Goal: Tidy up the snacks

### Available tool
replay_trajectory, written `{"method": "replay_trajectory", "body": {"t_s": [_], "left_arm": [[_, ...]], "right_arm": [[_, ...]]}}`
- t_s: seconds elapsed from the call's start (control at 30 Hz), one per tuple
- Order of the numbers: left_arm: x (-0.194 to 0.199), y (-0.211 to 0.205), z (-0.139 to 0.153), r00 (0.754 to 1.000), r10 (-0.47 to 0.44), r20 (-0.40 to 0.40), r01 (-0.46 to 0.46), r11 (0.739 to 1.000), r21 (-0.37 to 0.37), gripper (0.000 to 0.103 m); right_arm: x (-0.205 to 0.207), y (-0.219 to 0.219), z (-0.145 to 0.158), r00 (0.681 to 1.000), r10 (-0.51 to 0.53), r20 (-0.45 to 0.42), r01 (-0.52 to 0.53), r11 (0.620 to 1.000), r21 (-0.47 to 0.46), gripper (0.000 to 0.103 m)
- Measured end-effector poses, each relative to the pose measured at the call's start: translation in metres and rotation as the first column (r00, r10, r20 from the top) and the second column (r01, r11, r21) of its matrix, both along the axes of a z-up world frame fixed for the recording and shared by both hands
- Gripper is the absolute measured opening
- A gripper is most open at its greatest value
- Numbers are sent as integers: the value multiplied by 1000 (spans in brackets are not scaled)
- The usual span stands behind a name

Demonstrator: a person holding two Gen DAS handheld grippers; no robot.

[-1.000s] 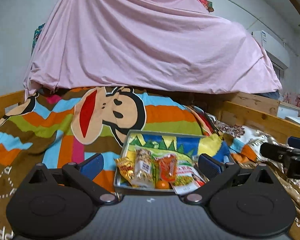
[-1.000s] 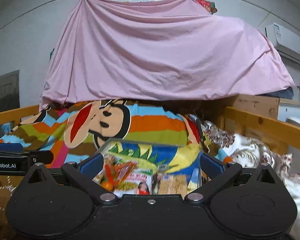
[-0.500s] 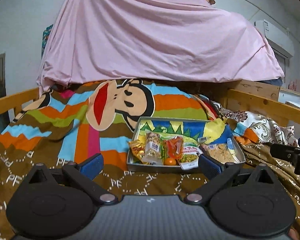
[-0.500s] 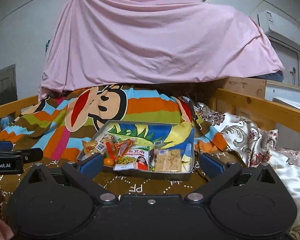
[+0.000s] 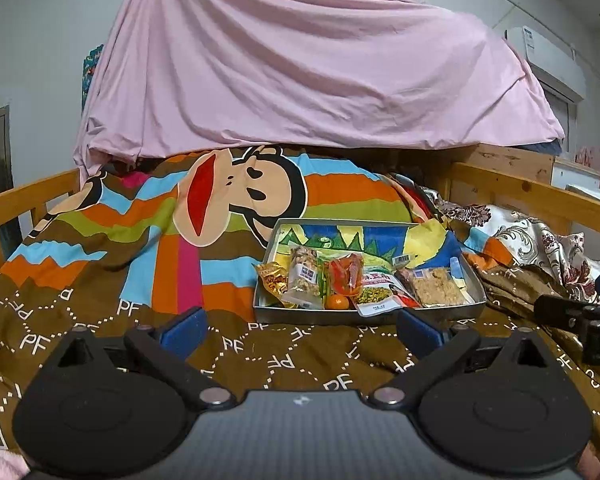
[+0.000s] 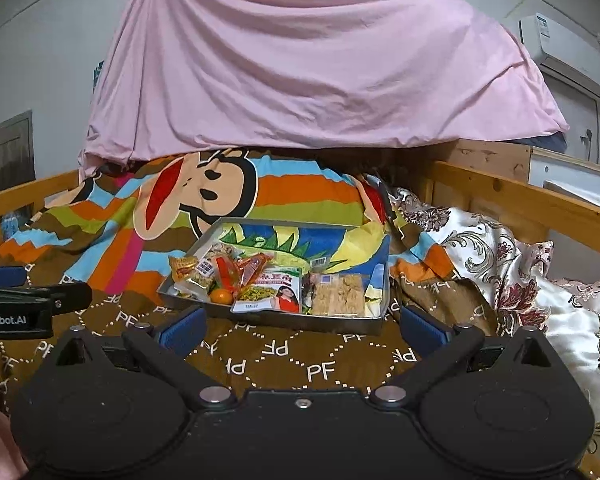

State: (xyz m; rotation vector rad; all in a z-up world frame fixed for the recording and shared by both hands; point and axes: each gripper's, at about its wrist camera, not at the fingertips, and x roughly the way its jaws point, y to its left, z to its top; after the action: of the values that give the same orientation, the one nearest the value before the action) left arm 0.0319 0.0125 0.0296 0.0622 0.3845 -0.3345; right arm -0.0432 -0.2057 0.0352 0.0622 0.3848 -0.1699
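A shallow metal tray (image 5: 364, 316) (image 6: 268, 320) with a colourful picture bottom rests on the bed, filled along its near side with snack packets. From left I see a gold packet (image 5: 272, 278), a clear nut bag (image 5: 304, 276), an orange-red packet (image 5: 346, 276), a small orange fruit (image 5: 336, 302) (image 6: 222, 296), a white-green packet (image 5: 378, 296) (image 6: 272, 294) and a clear cracker pack (image 5: 440, 288) (image 6: 338, 294). My left gripper (image 5: 300, 330) hovers open in front of the tray, holding nothing. Likewise empty, my right gripper (image 6: 300, 328) stands open just short of the tray's near wall.
A striped monkey-print blanket (image 5: 140, 248) covers the bed, with a floral quilt (image 6: 500, 264) to the right. Wooden bed rails (image 5: 20, 200) (image 6: 520, 200) run along both sides. A pink sheet (image 5: 300, 60) hangs behind. Each gripper's side (image 5: 572, 316) (image 6: 28, 300) shows in the other's view.
Both grippers have pulled back from the tray, which now appears farther away and fully in view. Their fingers stayed open and the snacks have not moved.
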Motion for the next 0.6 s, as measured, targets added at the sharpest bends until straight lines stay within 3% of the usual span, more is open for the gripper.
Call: {"method": "replay_trajectory", "body": {"t_s": [0.6], "left_arm": [[5,-5,-9,998,13,-63,-10,999,48,103]], "right_arm": [[11,0,-11,997,-6,-76,7,1000,10,102]]}}
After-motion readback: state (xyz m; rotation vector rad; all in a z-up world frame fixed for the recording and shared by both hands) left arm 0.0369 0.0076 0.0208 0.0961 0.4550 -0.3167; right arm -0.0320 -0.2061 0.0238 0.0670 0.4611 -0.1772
